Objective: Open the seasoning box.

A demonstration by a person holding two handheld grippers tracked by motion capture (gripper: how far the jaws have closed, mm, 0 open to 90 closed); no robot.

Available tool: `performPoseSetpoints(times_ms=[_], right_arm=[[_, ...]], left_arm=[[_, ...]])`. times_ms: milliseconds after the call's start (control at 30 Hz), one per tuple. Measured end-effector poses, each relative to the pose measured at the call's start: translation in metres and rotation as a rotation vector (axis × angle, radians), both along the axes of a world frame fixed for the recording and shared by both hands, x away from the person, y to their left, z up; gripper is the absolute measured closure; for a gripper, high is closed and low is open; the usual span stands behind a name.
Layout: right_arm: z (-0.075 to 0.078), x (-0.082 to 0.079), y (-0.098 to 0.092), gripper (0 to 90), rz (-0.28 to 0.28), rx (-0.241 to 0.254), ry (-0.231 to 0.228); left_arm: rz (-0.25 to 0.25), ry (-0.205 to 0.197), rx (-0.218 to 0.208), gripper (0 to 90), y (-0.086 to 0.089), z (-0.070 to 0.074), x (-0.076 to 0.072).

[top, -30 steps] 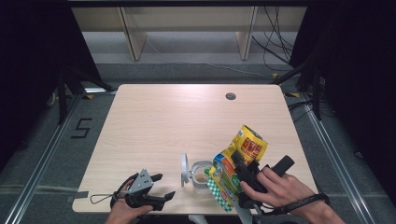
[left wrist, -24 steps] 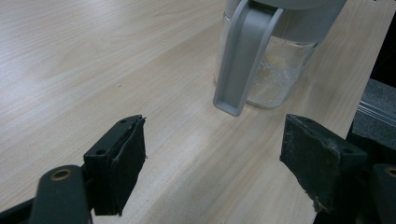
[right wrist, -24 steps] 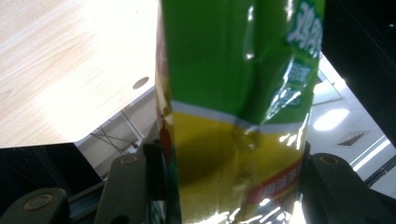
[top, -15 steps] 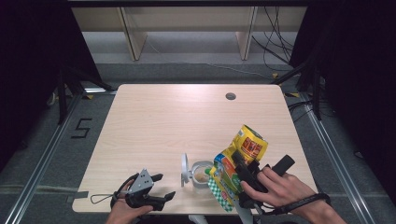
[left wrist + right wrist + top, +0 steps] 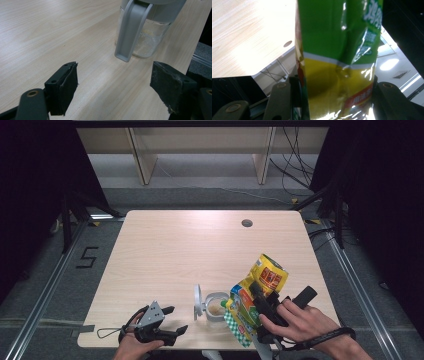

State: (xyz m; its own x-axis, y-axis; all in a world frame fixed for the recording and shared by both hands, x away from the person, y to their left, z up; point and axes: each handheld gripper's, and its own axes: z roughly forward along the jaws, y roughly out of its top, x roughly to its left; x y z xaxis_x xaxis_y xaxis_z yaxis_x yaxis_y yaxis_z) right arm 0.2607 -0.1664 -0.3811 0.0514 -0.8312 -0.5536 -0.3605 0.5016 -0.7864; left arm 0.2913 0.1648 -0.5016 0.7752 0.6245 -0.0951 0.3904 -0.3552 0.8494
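A yellow and green snack bag is held tilted, its lower end over a small clear jar near the table's front edge. The jar's grey lid stands flipped open to the left. My right gripper is shut on the bag; in the right gripper view the bag sits between both jaws of the right gripper. At the front left my left gripper rests open on the table. In its own view the left gripper is open, facing the jar and its hanging lid.
The light wooden table has a round cable hole at the back right. Its front edge runs just behind both hands. Shelving and cables stand beyond the far edge.
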Motion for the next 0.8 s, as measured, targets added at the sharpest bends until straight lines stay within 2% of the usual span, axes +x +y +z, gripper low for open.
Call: performPoseSetpoints(times_ms=[67,133,167,400,533,600,800], right_arm=[[0.0002,-0.0004,-0.0003,53.0,0.0,0.0,-0.001],[-0.0004,-0.0007,-0.0007,53.0,0.002,0.002,-0.002],[-0.0007,-0.0009,-0.0013,53.1,0.002,0.017,-0.002],[-0.0005,-0.0004,-0.0009,53.2,0.007,0.015,-0.001],[-0.0003,-0.0006,-0.0007,53.3,0.006,0.004,0.0],[-0.0004,-0.0007,-0.0008,53.3,0.006,0.004,0.002],[-0.0007,-0.0008,-0.0016,53.4,0.004,0.007,0.008]], left_arm=[[0.001,0.001,-0.001,21.4,0.0001,-0.0001,0.0],[-0.011,-0.016,0.012,21.4,0.001,0.0004,0.0012],[-0.012,-0.016,0.012,21.4,0.001,0.0004,0.0012],[-0.007,-0.018,0.014,21.3,0.001,0.0005,0.0011],[-0.011,-0.017,0.012,21.3,0.0011,0.0004,0.0012],[0.002,0.003,-0.003,21.3,0.0001,0.0,-0.0001],[0.002,0.002,-0.003,21.3,0.0001,-0.0001,0.0]])
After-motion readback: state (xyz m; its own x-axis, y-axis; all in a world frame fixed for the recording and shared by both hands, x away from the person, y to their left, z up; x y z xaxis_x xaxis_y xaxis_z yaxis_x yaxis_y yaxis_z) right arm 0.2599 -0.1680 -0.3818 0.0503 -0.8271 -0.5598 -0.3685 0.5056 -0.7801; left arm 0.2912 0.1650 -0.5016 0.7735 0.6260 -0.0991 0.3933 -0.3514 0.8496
